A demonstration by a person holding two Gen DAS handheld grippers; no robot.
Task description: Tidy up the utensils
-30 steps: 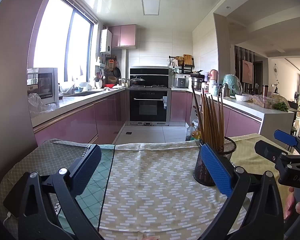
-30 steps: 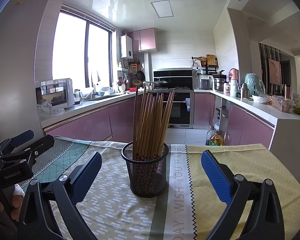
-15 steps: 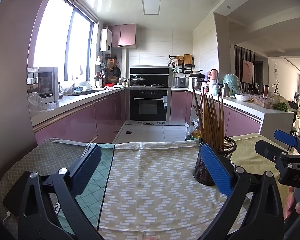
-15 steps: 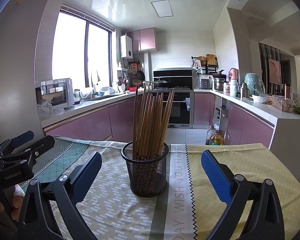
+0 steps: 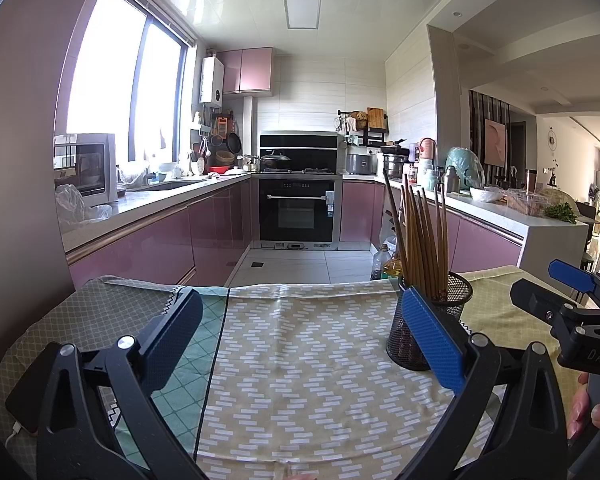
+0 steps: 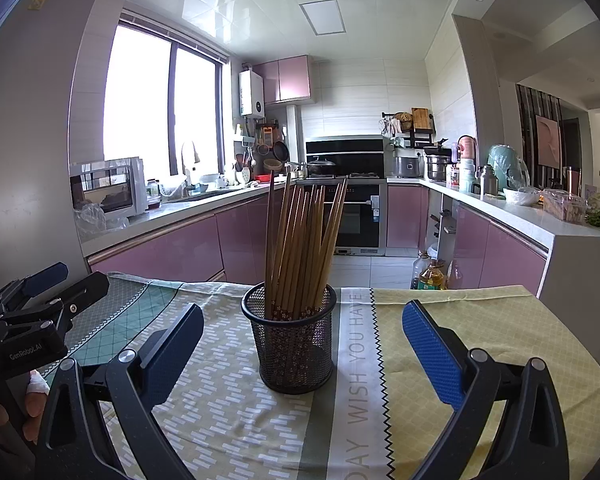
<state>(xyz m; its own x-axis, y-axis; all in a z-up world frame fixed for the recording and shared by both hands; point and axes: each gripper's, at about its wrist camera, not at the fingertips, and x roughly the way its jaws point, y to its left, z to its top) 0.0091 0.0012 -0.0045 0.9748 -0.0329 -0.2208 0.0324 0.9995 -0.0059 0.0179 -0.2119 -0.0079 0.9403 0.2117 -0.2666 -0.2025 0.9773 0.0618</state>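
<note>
A black mesh cup point(image 6: 294, 342) full of wooden chopsticks point(image 6: 302, 240) stands upright on the patterned tablecloth point(image 6: 480, 340). My right gripper point(image 6: 302, 344) is open and empty, with the cup between and just beyond its fingers. In the left wrist view the cup point(image 5: 456, 296) stands at the right, partly behind my right finger. My left gripper point(image 5: 300, 332) is open and empty over bare cloth point(image 5: 300, 360). Each gripper shows at the edge of the other's view, the left point(image 6: 40, 300) and the right point(image 5: 560, 300).
The table's far edge drops to the kitchen floor. Oil bottles point(image 6: 430, 274) stand on the floor beyond it. Pink cabinets and a counter point(image 6: 160, 216) run along the left, an oven point(image 5: 296, 210) stands at the back. A phone with a cable point(image 5: 20, 420) lies at the table's left edge.
</note>
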